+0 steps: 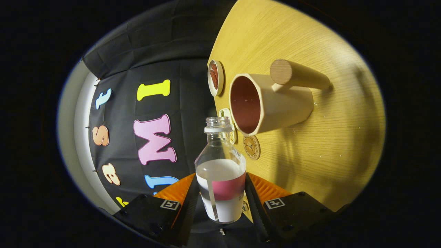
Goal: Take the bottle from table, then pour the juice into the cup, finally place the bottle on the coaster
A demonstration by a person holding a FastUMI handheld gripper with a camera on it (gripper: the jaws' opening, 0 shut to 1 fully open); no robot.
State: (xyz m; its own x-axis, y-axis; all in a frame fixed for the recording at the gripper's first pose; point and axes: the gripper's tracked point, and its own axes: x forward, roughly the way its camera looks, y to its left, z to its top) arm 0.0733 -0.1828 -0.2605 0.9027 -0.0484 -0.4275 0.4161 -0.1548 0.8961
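Gripper [220,203] rolled to one side: tabletop [310,165] appears as a near-vertical plane off to 3 o'clock. Jaws closed down to bottle width, one finger pressing each side of the bottle [221,175] at its lower body, across the red label band. Grip looks firm; no visible slip.

Bottle uncapped, neck pointing toward 12 o'clock from the jaws. White liquid fills roughly the lower half. Its surface looks close to square with the bottle axis, so the level is hard to read against the tilt of the view.

Cup [267,103], cream with a reddish-brown inside and a wooden peg handle, stands on the tabletop at about 1 o'clock from the bottle mouth, near but not touching. Inside looks dry apart from a few specks; no stream visible. Judgement: bottle is lifted, pour not yet begun.

Round disc [251,147] with a gold emblem lies on the tabletop just beside the cup's base side of the bottle neck, at 2 o'clock; probably the coaster. Small white dish [216,77] with something brown sits beyond the cup at 12 o'clock.

To do the pour well:
- Bring the mouth over the cup opening before tipping further.
- Rotate slowly about the wrist; half-full bottle will surge late.
- Keep the neck clear of the rim and handle.
- Hold jaw pressure constant; the label is slick.
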